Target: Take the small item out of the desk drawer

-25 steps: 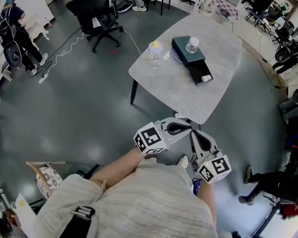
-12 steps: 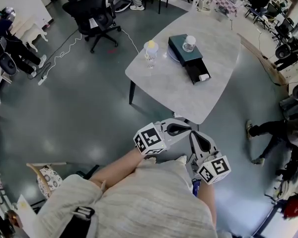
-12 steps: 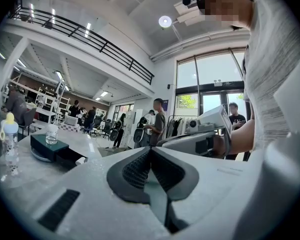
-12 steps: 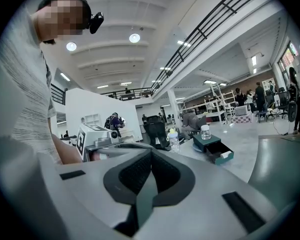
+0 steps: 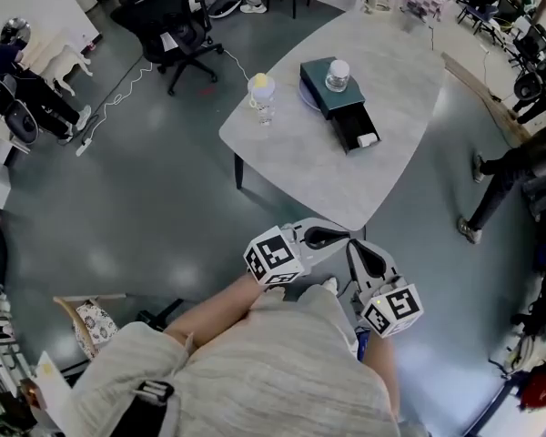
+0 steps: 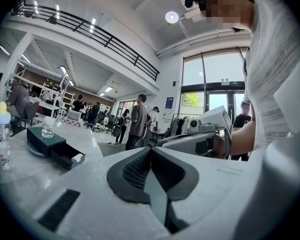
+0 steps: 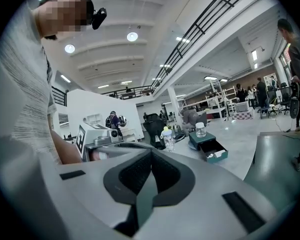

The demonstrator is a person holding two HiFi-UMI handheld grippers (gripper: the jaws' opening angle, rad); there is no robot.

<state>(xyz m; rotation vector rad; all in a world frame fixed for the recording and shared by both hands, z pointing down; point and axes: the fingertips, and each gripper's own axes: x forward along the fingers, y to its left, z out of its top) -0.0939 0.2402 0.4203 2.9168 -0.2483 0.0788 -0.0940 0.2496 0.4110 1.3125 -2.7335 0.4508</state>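
A dark green desk drawer box stands on the grey table, well ahead of both grippers. Its drawer is pulled out, with a small white item at its front end. The item also shows in the right gripper view, and the drawer in the left gripper view. A glass jar sits on top of the box. My left gripper and right gripper are held close to the person's body, short of the table edge, both shut and empty.
A baby bottle stands on the table left of the box. A black office chair is beyond the table's left corner. One person walks at the right, another stands far left. A patterned bag lies on the floor.
The view has drifted, so the table sits slightly further left and up. The person at the right has walked further up the frame. Both grippers stay in place, shut.
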